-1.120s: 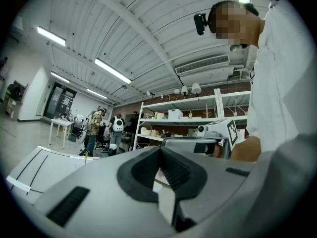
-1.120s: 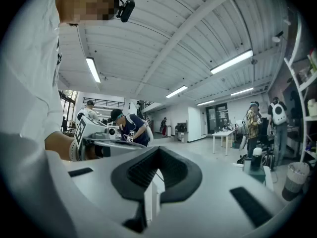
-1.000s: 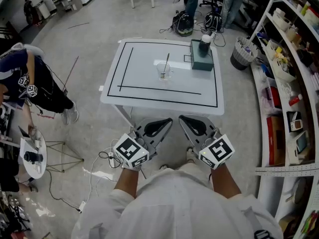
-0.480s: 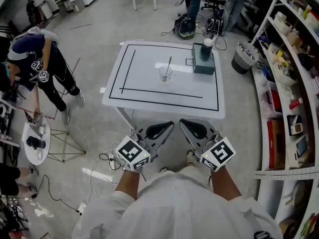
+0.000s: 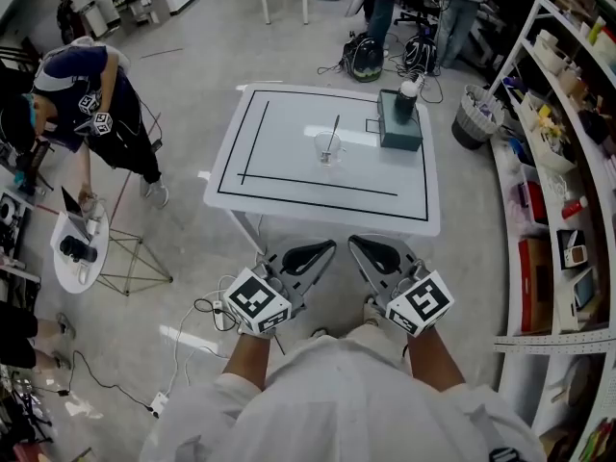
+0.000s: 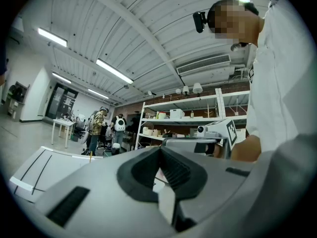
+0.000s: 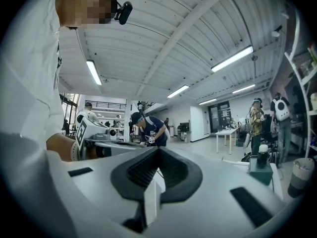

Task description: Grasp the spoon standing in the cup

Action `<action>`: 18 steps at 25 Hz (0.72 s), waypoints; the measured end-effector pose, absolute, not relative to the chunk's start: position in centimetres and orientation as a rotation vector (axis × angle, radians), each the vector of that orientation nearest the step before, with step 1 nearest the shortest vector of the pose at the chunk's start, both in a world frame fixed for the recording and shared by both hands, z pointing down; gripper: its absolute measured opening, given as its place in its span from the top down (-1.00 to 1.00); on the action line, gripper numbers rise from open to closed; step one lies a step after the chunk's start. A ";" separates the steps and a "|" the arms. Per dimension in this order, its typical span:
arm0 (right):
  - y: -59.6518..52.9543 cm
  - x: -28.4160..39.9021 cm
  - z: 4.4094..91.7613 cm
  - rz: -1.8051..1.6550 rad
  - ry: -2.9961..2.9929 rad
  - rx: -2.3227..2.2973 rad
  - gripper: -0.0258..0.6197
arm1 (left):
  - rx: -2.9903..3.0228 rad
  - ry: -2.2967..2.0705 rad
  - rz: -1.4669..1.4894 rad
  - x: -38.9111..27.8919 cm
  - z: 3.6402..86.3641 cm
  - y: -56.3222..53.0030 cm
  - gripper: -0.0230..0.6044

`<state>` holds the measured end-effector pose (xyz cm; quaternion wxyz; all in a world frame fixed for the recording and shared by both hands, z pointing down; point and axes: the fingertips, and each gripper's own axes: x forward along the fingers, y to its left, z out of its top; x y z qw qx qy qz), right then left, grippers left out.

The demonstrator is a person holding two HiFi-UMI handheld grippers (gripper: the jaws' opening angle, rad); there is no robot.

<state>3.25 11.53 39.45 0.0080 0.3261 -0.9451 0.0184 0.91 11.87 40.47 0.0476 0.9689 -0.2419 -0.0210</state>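
Note:
A clear glass cup stands near the middle of the white table, with a thin spoon leaning upright in it. Both grippers hang close to my body, well short of the table's near edge. My left gripper is shut, its jaws pressed together with nothing between them. My right gripper is likewise shut and empty. In the left gripper view the left gripper shows its closed jaws against the ceiling. The right gripper looks the same in the right gripper view.
A teal box with a dark bottle on it sits at the table's far right. A black line frames the tabletop. Shelves run along the right. A person bends over at the left beside a small round table. Cables lie on the floor.
The table and cup have shifted slightly lower and to the right in the head view. The person at the left has moved farther back. Both grippers stay shut.

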 end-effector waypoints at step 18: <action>4.2 2.6 39.4 0.054 -2.916 0.942 0.91 | 2.961 -0.804 -0.040 0.4 40.3 4.6 0.92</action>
